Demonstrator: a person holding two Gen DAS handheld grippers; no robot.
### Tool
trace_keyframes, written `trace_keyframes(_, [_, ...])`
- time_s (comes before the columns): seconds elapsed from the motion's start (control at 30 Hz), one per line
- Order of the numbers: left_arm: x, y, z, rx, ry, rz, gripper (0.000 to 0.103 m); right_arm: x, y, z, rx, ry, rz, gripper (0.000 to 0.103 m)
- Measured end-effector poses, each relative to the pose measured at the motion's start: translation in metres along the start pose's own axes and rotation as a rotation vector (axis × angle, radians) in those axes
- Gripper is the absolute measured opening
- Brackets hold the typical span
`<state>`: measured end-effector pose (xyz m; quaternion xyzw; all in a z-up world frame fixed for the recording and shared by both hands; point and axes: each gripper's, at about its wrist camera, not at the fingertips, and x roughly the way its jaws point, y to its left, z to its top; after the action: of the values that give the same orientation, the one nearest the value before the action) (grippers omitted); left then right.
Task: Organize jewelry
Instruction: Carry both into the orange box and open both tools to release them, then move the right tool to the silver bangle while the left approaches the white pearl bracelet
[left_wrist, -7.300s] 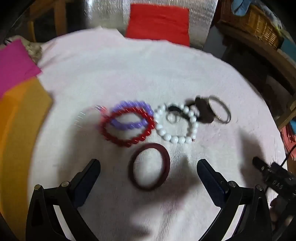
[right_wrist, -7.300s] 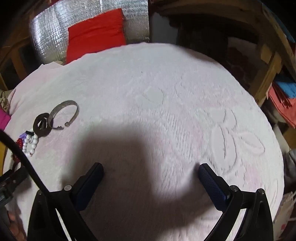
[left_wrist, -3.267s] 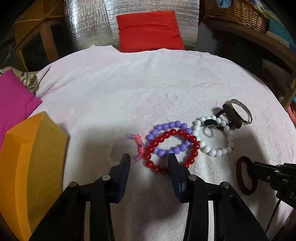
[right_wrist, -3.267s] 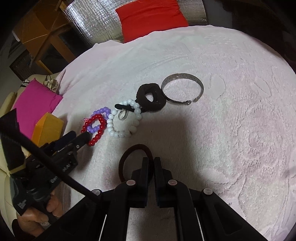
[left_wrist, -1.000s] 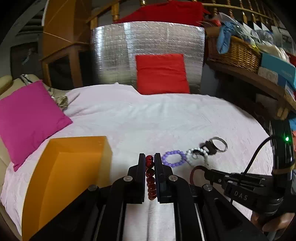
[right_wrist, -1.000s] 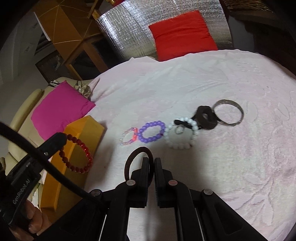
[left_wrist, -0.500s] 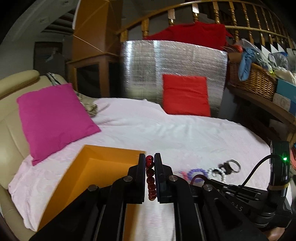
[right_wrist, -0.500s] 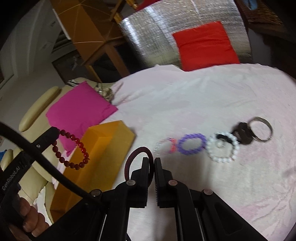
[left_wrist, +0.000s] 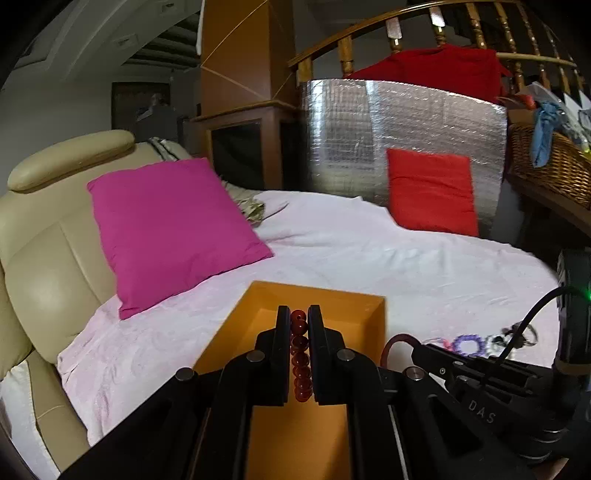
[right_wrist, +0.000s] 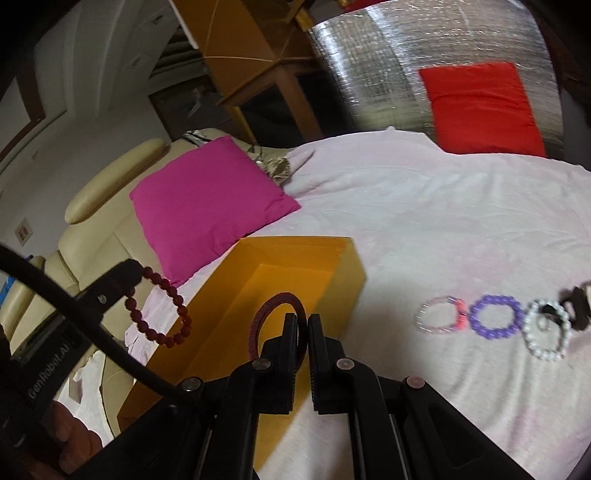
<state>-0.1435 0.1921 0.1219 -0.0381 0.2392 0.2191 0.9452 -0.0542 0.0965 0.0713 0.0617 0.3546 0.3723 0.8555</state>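
Note:
My left gripper is shut on a red bead bracelet and holds it above the open orange box. In the right wrist view the bracelet hangs from the left gripper left of the box. My right gripper is shut on a dark maroon bangle, held over the box's right side. On the pink cloth lie a clear-pink bracelet, a purple bead bracelet and a white bead bracelet.
A magenta pillow leans on a beige armchair left of the box. A red cushion stands against a silver panel at the back. A wicker basket sits on a shelf at the right. A black hair tie lies at the right edge.
Both grippers have moved left with their bracelets and now hover over the orange box. The loose bracelets on the cloth have not moved.

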Motion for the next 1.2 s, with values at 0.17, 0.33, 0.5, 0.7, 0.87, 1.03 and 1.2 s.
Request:
trace_keyframes(0.17, [0.011, 0.01, -0.005, -0.002, 0.035, 0.033, 0.009, 0.016, 0.014, 0.001, -0.006, 0.019, 0.03, 0.007])
trace_keyframes(0.33, [0.02, 0.019, -0.011, -0.002, 0.064, 0.063, 0.01, 0.033, 0.024, -0.004, -0.024, 0.044, 0.047, 0.007])
trace_keyframes(0.5, [0.025, 0.027, -0.015, -0.006, 0.083, 0.087, 0.01, 0.048, 0.026, -0.009, -0.026, 0.08, 0.041, 0.007])
trace_keyframes(0.7, [0.032, 0.034, -0.018, -0.009, 0.106, 0.105, 0.01, 0.055, 0.029, -0.01, -0.033, 0.096, 0.032, 0.009])
trace_keyframes(0.87, [0.039, 0.037, -0.019, -0.019, 0.125, 0.12, 0.011, 0.057, 0.023, -0.011, -0.001, 0.124, 0.043, 0.032])
trace_keyframes(1.03, [0.044, 0.04, -0.02, -0.034, 0.14, 0.141, 0.045, 0.04, 0.017, -0.005, -0.013, 0.08, 0.052, 0.034])
trace_keyframes(1.2, [0.045, 0.028, -0.02, -0.016, 0.137, 0.13, 0.054, 0.016, -0.009, 0.005, 0.058, 0.01, 0.03, 0.04])
